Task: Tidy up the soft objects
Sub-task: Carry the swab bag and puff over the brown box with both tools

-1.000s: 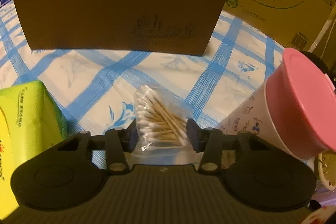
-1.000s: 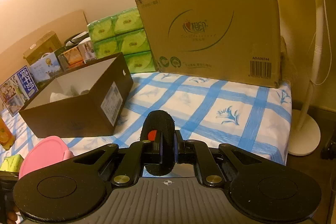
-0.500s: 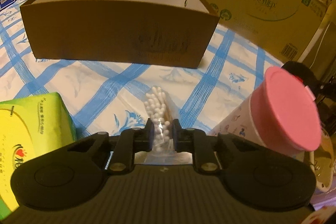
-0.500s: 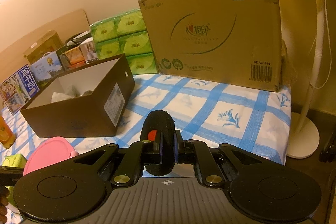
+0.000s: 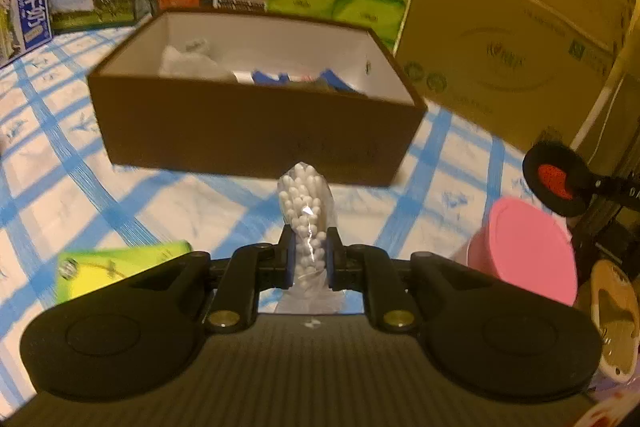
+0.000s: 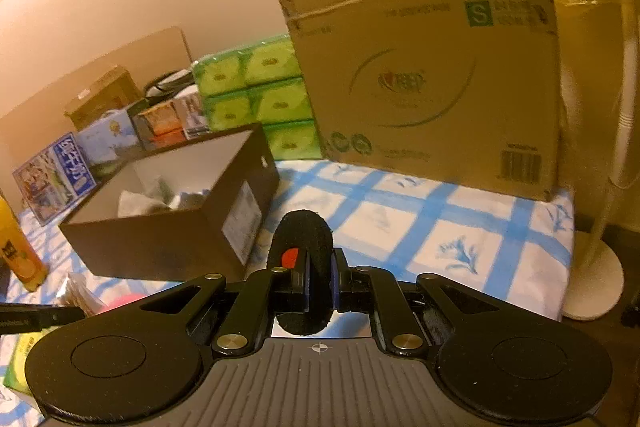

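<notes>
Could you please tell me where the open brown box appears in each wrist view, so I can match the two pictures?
Left wrist: brown box sits upper centre, straight ahead, beyond the held bag of cotton swabs.
Right wrist: the box sits left of centre.
Shared landmark: the big cardboard carton, right of the box in both.

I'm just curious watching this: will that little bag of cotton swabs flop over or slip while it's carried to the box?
Probably light. The bag of cotton swabs stands upright between the left gripper pads, so the packed sticks likely stiffen it. Its glossy film could slip, though.
</notes>
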Motion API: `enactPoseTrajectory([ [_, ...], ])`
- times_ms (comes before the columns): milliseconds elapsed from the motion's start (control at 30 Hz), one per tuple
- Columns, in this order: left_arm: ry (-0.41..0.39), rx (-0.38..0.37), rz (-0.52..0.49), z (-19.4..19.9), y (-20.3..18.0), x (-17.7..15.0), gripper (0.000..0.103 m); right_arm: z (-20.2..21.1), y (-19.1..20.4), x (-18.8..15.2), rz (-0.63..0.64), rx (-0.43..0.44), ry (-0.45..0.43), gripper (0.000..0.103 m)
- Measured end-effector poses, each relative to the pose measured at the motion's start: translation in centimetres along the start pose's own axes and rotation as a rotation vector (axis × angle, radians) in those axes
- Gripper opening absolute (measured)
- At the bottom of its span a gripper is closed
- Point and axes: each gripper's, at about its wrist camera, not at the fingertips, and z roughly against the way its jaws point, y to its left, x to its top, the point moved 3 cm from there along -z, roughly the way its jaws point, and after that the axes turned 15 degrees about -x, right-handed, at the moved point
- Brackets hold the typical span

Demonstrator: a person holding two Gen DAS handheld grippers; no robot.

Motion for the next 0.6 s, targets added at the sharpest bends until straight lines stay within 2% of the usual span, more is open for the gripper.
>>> enactPoseTrajectory([
  [300,-0.109,0.007,-0.041,3.7,1.0,5.3,0.013,-1.3,2.6,3.7,0.035,0.125,-0.006,0.010],
  [600,-0.143,0.014,-0.058,2.0,2.8,12.0,0.013,-5.2,8.3,9.5,0.084,0.259,0.012,0.010],
])
